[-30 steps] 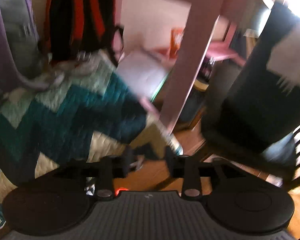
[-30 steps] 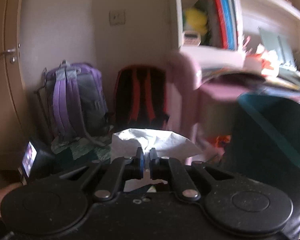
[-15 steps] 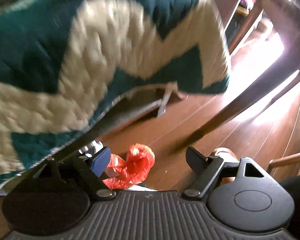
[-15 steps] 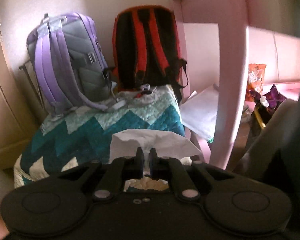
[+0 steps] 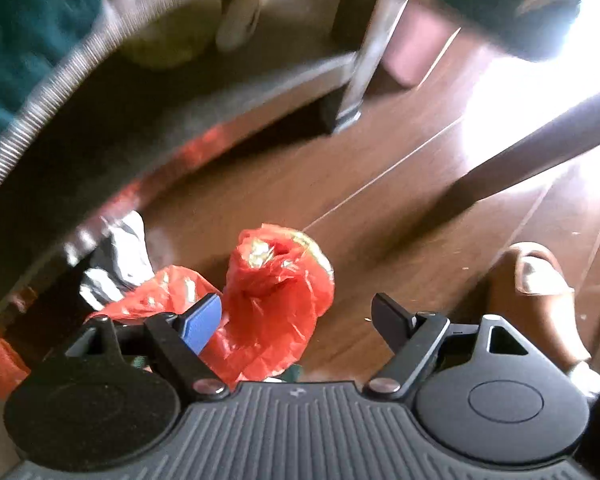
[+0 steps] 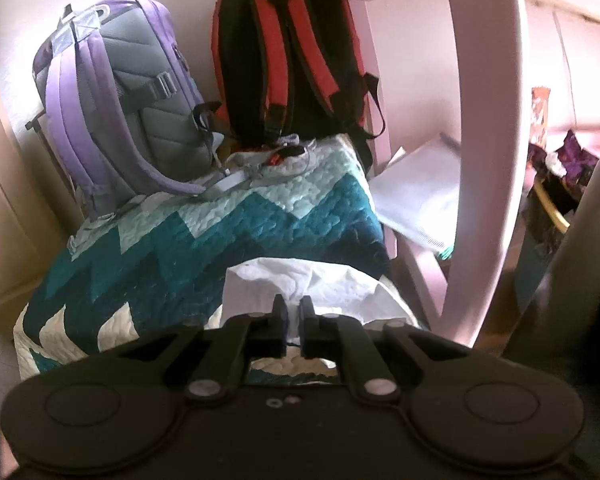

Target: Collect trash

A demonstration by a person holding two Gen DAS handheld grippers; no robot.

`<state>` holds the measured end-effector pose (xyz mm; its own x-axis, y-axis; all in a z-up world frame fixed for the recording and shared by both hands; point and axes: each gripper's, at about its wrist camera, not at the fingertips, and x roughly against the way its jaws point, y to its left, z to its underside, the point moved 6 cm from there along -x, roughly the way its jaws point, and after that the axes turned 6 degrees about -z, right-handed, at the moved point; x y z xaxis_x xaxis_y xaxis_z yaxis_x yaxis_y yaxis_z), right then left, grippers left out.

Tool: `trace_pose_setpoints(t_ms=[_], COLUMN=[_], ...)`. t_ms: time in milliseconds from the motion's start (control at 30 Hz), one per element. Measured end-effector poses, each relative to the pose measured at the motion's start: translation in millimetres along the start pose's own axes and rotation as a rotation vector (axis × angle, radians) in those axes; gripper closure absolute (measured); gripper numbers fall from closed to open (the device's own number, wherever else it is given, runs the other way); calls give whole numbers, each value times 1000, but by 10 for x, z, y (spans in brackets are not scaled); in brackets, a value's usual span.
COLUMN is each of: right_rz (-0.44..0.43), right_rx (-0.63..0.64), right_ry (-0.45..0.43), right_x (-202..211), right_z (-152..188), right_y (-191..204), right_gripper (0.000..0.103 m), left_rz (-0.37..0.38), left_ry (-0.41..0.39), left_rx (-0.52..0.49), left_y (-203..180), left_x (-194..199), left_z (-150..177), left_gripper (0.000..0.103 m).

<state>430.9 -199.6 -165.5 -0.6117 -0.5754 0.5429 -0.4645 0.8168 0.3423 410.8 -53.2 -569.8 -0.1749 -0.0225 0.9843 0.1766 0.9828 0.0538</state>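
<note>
A crumpled red plastic bag [image 5: 276, 288] lies on the wooden floor [image 5: 380, 216] beside the bed frame. My left gripper [image 5: 296, 314] points straight down over it and is open wide. The bag sits between the fingers, close to the blue pad [image 5: 202, 322] of the left finger, and no pad presses on it. A crumpled white paper [image 5: 116, 256] lies at the bed's edge, just left of the bag. In the right wrist view my right gripper [image 6: 293, 308] is shut on a white tissue [image 6: 312, 280] that spreads out beyond the fingertips.
The metal bed frame [image 5: 180, 152] overhangs the floor at the left. A foot in a brown slipper [image 5: 536, 288] stands at the right, and a dark chair leg [image 5: 532, 160] crosses the floor. A teal zigzag quilt [image 6: 204, 236], a purple backpack [image 6: 120, 92], a red-and-black backpack [image 6: 292, 52] and a pink desk leg [image 6: 484, 120] lie ahead of the right gripper.
My left gripper has dropped from the quilt to just above the floor, its jaws have spread wide, and the red bag now lies between them. The right gripper sank lower, still holding the tissue.
</note>
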Motion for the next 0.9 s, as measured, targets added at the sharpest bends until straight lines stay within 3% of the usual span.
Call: trace_pose_setpoints(t_ms=[200,233,300,467,700,900], right_rz=[-28,-27,-23,5,41,29], right_rx=[-48,-57,-61,-54,-14,-66], right_ry=[51,55,59,55,-7,-52], right_x=[-165,-180,-202,-215,-73,208], right_z=[70,74,83,93,36,-58], right_y=[-22,-29,-32,-44,-3,85], right_gripper=[98,98,98,98,98,98], left_rz=[-50,-61,-75,-53,-27,4], left_ry=[71,85,100,76,-3,-105], left_rx=[17,19,22,25,92,142], left_y=[61,78,103,154,273,338], left_x=[-468,-530,-590,-500,217,1315], left_z=[-3,0,-15,-38,55,127], left_gripper=[22,25,40,50,52,52])
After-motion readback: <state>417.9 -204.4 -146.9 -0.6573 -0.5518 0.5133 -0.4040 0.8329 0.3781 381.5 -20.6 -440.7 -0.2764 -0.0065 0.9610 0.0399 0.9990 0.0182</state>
